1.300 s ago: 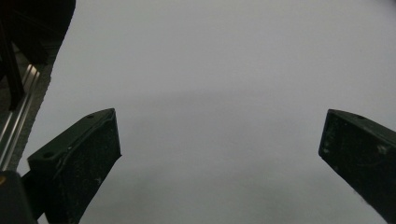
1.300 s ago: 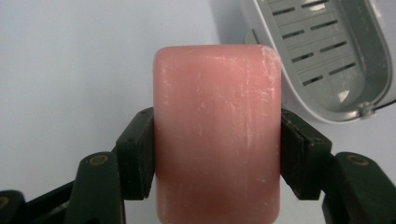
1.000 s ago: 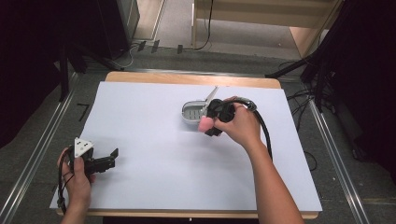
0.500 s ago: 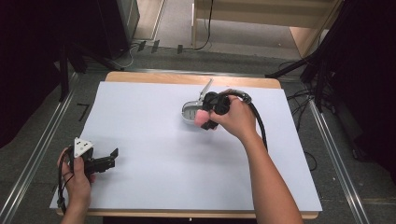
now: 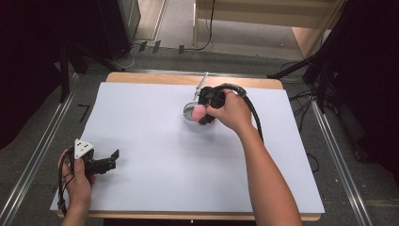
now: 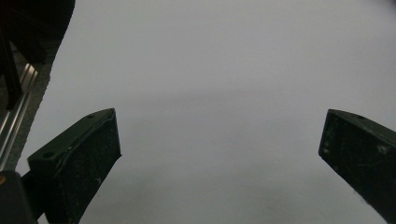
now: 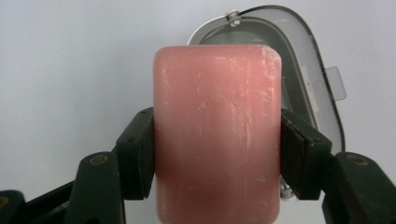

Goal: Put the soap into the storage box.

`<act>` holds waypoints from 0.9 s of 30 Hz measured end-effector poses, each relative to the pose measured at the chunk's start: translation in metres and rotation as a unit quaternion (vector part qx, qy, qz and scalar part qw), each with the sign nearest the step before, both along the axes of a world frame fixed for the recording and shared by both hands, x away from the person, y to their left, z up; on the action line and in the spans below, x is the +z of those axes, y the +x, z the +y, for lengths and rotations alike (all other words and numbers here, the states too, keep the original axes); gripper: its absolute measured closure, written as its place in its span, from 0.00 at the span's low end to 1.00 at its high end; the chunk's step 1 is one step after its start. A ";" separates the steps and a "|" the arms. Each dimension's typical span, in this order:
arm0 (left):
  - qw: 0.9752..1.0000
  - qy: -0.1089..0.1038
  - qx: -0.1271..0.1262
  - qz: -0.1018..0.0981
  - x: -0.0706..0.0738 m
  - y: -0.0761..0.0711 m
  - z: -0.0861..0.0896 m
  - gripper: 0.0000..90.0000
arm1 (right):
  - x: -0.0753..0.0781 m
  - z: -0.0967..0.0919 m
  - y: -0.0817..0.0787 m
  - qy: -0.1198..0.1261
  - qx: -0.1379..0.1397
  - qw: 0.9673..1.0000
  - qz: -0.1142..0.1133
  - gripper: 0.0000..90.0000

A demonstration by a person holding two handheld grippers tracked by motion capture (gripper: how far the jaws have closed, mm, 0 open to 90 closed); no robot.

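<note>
A pink bar of soap (image 7: pixel 217 135) is clamped between the jaws of my right gripper (image 7: pixel 217 154), which is shut on it. Behind the soap lies an open grey oval soap case (image 7: pixel 299 79) with a clear lid. From the high view, the right gripper (image 5: pixel 203 113) holds the pink soap (image 5: pixel 198 112) just over the case (image 5: pixel 189 113) at the table's far middle. My left gripper (image 5: pixel 113 159) rests near the front left corner of the white sheet, jaws wide open with nothing between them. Its own view looks past its fingers (image 6: pixel 79 163) at bare white sheet.
A white sheet (image 5: pixel 155 155) covers the wooden table. Metal rails (image 5: pixel 33 160) run along both sides of the table. A thin metal rod (image 5: pixel 201 84) sticks out from the case toward the far edge. A black cable (image 5: pixel 251 113) trails from the right gripper.
The right hand with the soap has shifted slightly toward the far side, over the case. The left gripper has stayed where it was.
</note>
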State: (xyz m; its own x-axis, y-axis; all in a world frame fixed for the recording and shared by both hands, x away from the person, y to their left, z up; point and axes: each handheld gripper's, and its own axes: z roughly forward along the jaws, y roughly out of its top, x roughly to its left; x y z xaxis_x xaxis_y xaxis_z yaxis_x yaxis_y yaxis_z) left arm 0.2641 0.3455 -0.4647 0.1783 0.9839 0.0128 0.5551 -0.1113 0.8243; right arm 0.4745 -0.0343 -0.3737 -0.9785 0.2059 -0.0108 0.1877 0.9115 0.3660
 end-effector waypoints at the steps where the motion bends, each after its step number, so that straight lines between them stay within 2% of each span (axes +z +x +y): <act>1: 1.000 0.000 -0.001 0.000 0.000 0.000 0.000 0.00 | 0.000 0.001 0.002 0.000 -0.001 1.000 0.000 0.42; 12: 1.000 -0.001 -0.001 0.000 0.000 0.000 0.000 0.00 | -0.003 0.009 0.018 -0.011 0.015 1.000 -0.005 0.42; 20: 1.000 -0.001 0.000 -0.001 0.000 0.000 0.000 0.00 | -0.004 0.012 0.025 -0.015 0.017 1.000 -0.007 0.42; 27: 1.000 -0.002 0.000 -0.001 0.000 0.000 0.000 0.00 | -0.012 0.015 0.031 -0.018 0.015 1.000 -0.008 0.42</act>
